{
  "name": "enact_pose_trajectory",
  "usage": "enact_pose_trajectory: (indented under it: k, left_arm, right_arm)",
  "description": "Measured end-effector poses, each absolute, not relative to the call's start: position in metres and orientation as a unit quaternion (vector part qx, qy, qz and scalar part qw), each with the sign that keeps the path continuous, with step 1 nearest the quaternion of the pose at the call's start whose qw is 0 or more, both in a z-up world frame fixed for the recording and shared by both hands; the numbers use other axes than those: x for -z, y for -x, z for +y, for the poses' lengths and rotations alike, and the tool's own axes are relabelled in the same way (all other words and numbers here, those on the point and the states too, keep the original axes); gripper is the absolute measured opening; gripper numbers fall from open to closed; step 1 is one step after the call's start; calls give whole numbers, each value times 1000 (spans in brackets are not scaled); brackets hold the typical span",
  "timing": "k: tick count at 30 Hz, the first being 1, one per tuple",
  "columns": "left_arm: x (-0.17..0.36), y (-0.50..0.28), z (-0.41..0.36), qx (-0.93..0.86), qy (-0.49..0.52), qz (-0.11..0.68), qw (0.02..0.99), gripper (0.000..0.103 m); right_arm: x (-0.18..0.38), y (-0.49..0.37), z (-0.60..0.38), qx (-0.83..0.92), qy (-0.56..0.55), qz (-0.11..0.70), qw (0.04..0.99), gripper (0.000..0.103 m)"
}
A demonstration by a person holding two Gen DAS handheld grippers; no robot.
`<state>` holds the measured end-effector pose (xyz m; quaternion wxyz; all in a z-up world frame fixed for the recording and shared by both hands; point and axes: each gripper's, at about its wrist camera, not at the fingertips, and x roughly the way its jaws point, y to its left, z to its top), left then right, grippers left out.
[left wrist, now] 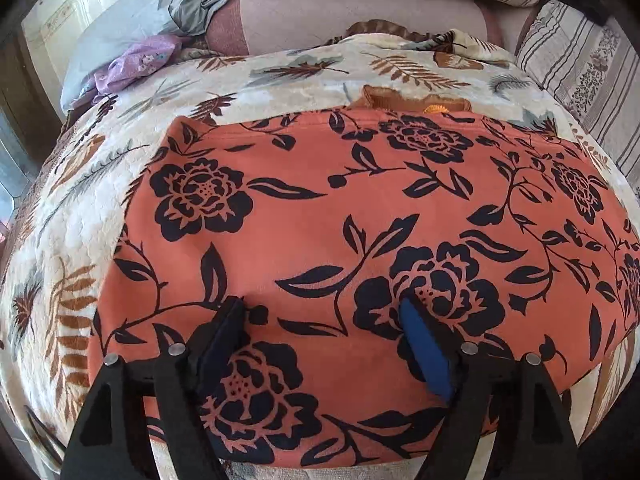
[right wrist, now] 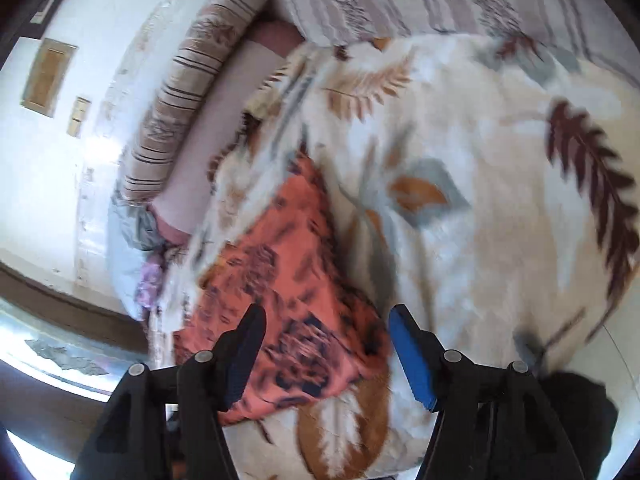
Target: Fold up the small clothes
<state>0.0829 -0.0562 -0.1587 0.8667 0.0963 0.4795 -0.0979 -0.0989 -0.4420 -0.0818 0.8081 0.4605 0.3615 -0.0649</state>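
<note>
The left gripper (left wrist: 322, 312) points steeply downward with its jaws spread wide, nothing pinched between them. Its fingers sit at about seven and five o'clock in the left wrist view, the blue pad (left wrist: 424, 350) facing inward on the five o'clock finger. The right gripper (right wrist: 326, 318) points down at a shallower slant, its jaws also apart and holding nothing. Its fingers rise from seven and five o'clock in the right wrist view, which is blurred; a blue pad (right wrist: 412, 356) lines the five o'clock finger.
</note>
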Motion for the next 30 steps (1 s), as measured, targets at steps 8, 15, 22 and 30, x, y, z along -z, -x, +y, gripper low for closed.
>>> enact_pose_trajectory:
  k: [8, 15, 22, 30]
  left_arm:
    - [161, -90, -56, 102, -87, 480, 867, 82]
    - [157, -82, -51, 107, -76, 480, 867, 82]
    - [157, -83, -51, 106, -72, 480, 868, 82]
    - [157, -84, -51, 103, -69, 483, 867, 82]
  right_arm:
    - [101, -36, -466, 0, -416, 444, 794, 83]
    - [117, -94, -445, -10, -303, 525, 795, 14]
    - [118, -93, -451, 76, -301, 509, 803, 49]
    - [47, -9, -400, -54, -369, 435, 820, 65]
